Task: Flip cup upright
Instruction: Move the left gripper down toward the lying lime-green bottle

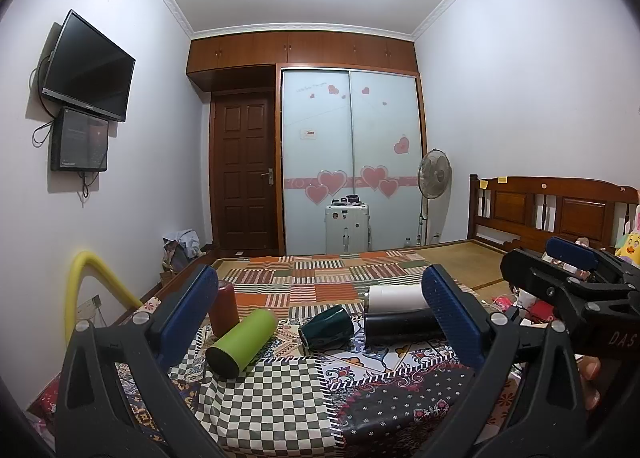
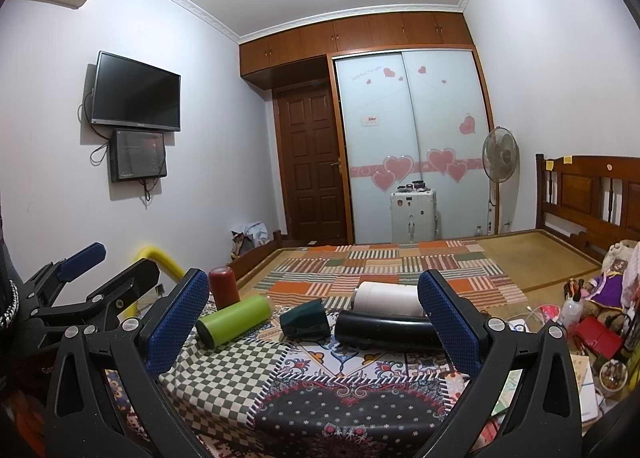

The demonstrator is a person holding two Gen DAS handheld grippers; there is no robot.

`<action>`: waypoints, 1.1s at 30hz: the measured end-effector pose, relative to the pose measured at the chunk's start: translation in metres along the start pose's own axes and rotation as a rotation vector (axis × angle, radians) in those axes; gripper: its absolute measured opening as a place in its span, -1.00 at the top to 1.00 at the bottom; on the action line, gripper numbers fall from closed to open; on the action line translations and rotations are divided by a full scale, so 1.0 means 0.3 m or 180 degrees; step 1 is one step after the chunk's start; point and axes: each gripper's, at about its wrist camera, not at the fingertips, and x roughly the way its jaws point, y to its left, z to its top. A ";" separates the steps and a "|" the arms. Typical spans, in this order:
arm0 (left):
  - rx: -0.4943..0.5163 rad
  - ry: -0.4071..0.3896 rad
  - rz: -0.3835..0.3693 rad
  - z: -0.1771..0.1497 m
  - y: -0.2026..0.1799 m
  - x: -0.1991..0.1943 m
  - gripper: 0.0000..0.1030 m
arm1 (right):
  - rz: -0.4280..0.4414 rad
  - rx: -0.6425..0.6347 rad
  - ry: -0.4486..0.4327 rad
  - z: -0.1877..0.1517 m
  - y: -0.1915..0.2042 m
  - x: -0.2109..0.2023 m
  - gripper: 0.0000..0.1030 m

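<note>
Several cups lie on a patterned cloth (image 1: pixel 280 390). A dark green cup (image 1: pixel 326 327) lies on its side, mouth toward me; it also shows in the right wrist view (image 2: pixel 305 319). A lime green cup (image 1: pixel 241 342) (image 2: pixel 234 319), a black cup (image 1: pixel 402 326) (image 2: pixel 384 329) and a white cup (image 1: pixel 396 298) (image 2: pixel 386 297) also lie on their sides. A red cup (image 1: pixel 224 308) (image 2: pixel 223 285) stands with its base up. My left gripper (image 1: pixel 320 322) is open and empty, short of the cups. My right gripper (image 2: pixel 314 322) is open and empty, beside the left one.
The cloth covers a table in front of a bed with a striped patchwork mat (image 1: pixel 328 278). A yellow padded bar (image 1: pixel 86 286) stands at the left. Clutter and cables (image 2: pixel 584 322) lie at the right. A wooden headboard (image 1: pixel 552 210) is far right.
</note>
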 end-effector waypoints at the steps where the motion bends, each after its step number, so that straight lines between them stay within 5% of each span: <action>1: -0.0002 0.0003 0.0002 0.000 0.002 0.001 -1.00 | 0.0002 0.0001 0.0002 0.000 0.000 0.001 -1.00; 11: -0.0016 0.0236 0.0073 -0.050 0.052 0.101 -1.00 | -0.0019 -0.0001 0.0096 -0.020 -0.007 0.047 -1.00; 20: -0.0043 0.1146 0.0054 -0.153 0.216 0.454 -1.00 | -0.0149 0.0034 0.0513 -0.109 -0.074 0.237 -1.00; 24: 0.0025 0.1590 0.0088 -0.220 0.292 0.636 -0.78 | -0.0199 0.0047 0.0676 -0.141 -0.107 0.327 -1.00; 33: -0.0048 0.2561 -0.0181 -0.365 0.475 0.988 -0.73 | -0.0180 -0.0053 0.0911 -0.189 -0.120 0.463 -1.00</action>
